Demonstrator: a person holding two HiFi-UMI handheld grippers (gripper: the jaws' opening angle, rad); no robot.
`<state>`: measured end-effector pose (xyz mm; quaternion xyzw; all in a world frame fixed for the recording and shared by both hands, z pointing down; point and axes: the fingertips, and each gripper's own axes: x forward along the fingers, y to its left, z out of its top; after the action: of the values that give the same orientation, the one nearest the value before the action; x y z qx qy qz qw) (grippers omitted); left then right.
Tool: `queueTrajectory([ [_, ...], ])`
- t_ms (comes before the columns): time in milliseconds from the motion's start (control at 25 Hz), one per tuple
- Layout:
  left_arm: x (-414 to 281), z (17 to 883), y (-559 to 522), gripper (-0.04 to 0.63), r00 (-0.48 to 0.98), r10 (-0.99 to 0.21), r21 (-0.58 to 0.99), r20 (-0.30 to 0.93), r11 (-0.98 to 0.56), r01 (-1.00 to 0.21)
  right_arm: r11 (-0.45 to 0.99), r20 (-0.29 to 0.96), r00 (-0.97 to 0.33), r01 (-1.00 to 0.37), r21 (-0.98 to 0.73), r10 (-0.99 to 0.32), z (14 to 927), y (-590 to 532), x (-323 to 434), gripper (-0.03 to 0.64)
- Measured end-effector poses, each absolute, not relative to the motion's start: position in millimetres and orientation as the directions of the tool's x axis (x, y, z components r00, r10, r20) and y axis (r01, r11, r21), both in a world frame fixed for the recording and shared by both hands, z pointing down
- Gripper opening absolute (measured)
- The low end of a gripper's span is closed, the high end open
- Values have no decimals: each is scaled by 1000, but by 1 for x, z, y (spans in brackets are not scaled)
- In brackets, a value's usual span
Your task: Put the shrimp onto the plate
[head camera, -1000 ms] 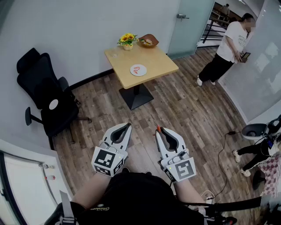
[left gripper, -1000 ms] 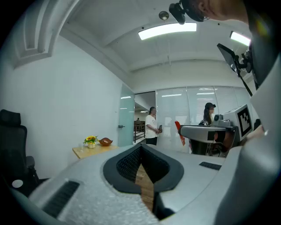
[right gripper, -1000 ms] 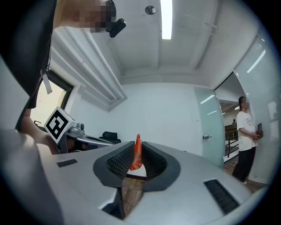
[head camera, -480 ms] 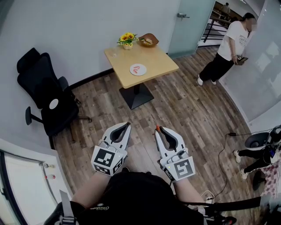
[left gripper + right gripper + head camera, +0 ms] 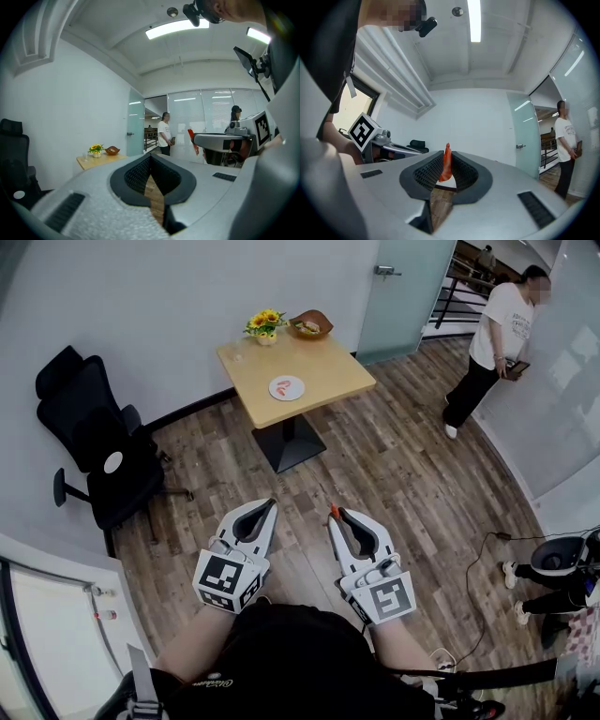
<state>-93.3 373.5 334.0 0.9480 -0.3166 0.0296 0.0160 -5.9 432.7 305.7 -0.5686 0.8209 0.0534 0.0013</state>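
A white plate (image 5: 286,387) with a pink shrimp (image 5: 284,384) on it lies on the far wooden table (image 5: 328,371). My right gripper (image 5: 334,516) is low in the head view, over the floor and far from the table. It is shut on an orange shrimp (image 5: 332,511), which sticks up between the fingertips (image 5: 446,161). My left gripper (image 5: 272,505) is level beside it, its jaws together with nothing in them. In the left gripper view the jaws (image 5: 150,159) meet at the tip, and the table (image 5: 101,159) shows in the distance.
Yellow flowers (image 5: 262,326) and a brown bowl (image 5: 309,324) stand at the table's back edge. A black office chair (image 5: 94,446) is at the left by the wall. A person (image 5: 492,334) stands at the right near the glass door (image 5: 403,287). A cable (image 5: 483,568) lies on the wood floor.
Both grippers have stayed almost still. The view has shifted slightly, so the table sits a little higher and further left. The person at the right has stepped to the right.
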Motion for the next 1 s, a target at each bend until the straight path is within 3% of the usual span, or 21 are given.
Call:
queueTrajectory([
  [400,-48,337,403,5,793,-607,0,63,-794,-608,365,-75,-374,-925,108,-924,308,457,36,52],
  [1000,-53,343,386,5,762,-646,13,50,-762,-647,401,-69,-411,-908,121,-909,314,440,37,52],
])
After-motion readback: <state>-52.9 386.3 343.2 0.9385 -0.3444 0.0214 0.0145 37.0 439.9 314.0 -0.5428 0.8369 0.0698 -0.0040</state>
